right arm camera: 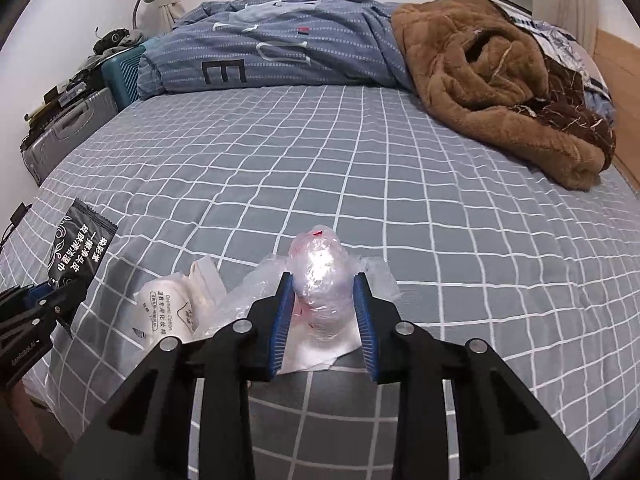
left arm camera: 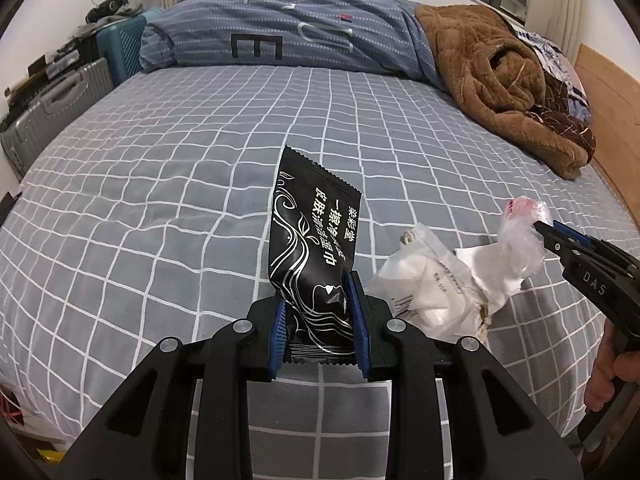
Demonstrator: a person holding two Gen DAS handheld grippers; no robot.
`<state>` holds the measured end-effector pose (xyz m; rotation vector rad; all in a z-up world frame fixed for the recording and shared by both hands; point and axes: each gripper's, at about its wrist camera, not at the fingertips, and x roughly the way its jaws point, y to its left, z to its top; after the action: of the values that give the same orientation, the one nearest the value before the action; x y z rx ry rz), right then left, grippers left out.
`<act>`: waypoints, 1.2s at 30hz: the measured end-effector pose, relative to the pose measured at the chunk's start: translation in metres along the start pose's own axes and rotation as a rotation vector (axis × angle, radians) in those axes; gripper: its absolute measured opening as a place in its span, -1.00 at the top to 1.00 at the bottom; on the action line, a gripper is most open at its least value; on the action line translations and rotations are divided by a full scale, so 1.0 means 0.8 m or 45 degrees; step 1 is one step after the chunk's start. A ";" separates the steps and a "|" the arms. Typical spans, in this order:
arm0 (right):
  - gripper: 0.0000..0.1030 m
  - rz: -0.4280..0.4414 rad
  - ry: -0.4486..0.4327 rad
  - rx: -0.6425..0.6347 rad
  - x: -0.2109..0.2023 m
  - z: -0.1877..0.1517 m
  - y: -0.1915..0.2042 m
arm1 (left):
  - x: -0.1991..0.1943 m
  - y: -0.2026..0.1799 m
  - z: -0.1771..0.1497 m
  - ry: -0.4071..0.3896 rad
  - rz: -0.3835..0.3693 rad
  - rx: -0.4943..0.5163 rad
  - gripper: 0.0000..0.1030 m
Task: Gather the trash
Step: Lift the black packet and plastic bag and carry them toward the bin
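My left gripper [left arm camera: 318,312] is shut on a black wet-wipe packet [left arm camera: 310,240] with white lettering, which stands upright above the grey checked bedsheet [left arm camera: 160,184]. The same packet [right arm camera: 78,246] and the left gripper [right arm camera: 44,300] show at the left edge of the right wrist view. My right gripper [right arm camera: 324,308] is shut on a crumpled clear plastic wrapper [right arm camera: 320,276] with a red spot on top, held just above the sheet. In the left wrist view that wrapper [left arm camera: 520,236] hangs from the right gripper [left arm camera: 540,228]. A white cotton-pad bag [left arm camera: 432,284] [right arm camera: 168,308] and white paper [right arm camera: 316,354] lie on the sheet between the grippers.
A folded blue-grey duvet [left arm camera: 280,32] lies across the far end of the bed. A brown fleece blanket [left arm camera: 500,80] is heaped at the right by the wooden bed frame [left arm camera: 608,92]. Suitcases [left arm camera: 60,108] stand off the left side. A hand [left arm camera: 608,372] holds the right gripper.
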<state>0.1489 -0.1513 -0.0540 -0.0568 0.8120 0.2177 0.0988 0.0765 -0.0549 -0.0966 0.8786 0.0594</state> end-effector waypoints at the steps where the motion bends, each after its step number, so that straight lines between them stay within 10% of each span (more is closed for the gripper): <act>1: 0.43 -0.001 -0.001 0.003 -0.003 0.000 -0.002 | -0.001 -0.002 0.000 0.001 -0.003 0.002 0.48; 36: 0.43 -0.073 -0.082 0.018 -0.135 -0.050 -0.024 | -0.104 -0.052 -0.049 -0.049 -0.079 0.073 0.48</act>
<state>0.0524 -0.1937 -0.0041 -0.0593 0.7467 0.1587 0.0194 0.0300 -0.0129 -0.0687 0.8374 -0.0216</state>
